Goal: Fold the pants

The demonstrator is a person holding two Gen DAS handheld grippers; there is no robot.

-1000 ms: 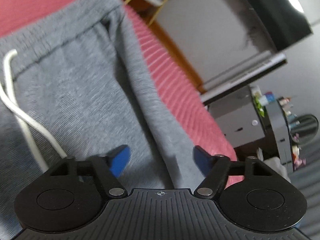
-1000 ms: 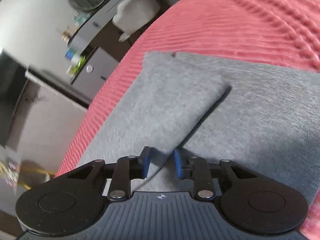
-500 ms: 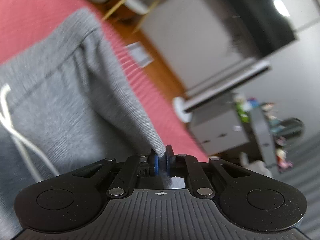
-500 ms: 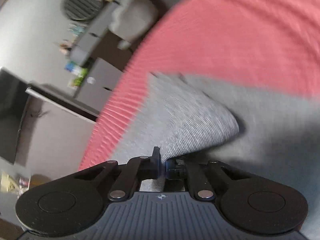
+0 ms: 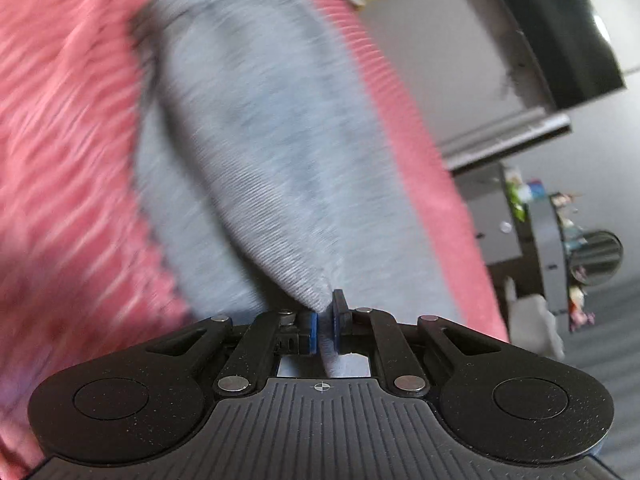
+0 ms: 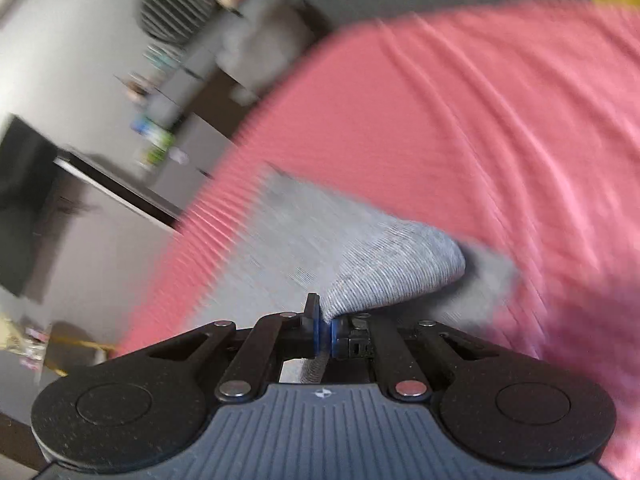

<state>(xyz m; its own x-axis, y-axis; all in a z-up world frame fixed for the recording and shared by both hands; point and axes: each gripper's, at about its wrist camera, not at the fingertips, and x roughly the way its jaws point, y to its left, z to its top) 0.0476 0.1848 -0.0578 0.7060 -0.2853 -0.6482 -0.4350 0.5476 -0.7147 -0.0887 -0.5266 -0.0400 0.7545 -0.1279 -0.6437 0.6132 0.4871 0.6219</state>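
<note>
Grey sweatpants (image 5: pixel 256 152) lie on a pink ribbed bedspread (image 5: pixel 60 152). My left gripper (image 5: pixel 326 322) is shut on an edge of the pants, and the lifted cloth runs away from the blue pads as a long fold. My right gripper (image 6: pixel 325 330) is shut on another edge of the same pants (image 6: pixel 384 268), with a rounded fold of grey cloth raised just past the pads. Both views are blurred by motion. The waistband and drawstring are out of view.
The pink bedspread (image 6: pixel 480 120) fills most of the right wrist view. Beyond the bed edge stand a dark cabinet with small items (image 5: pixel 532 216), a round fan (image 6: pixel 176 8), a black screen (image 5: pixel 560 28) and a grey wall.
Both grippers closed on the pants' edges, the left from wide open, and have lifted and carried the cloth across the bed. The waistband and white drawstring left the left wrist view.
</note>
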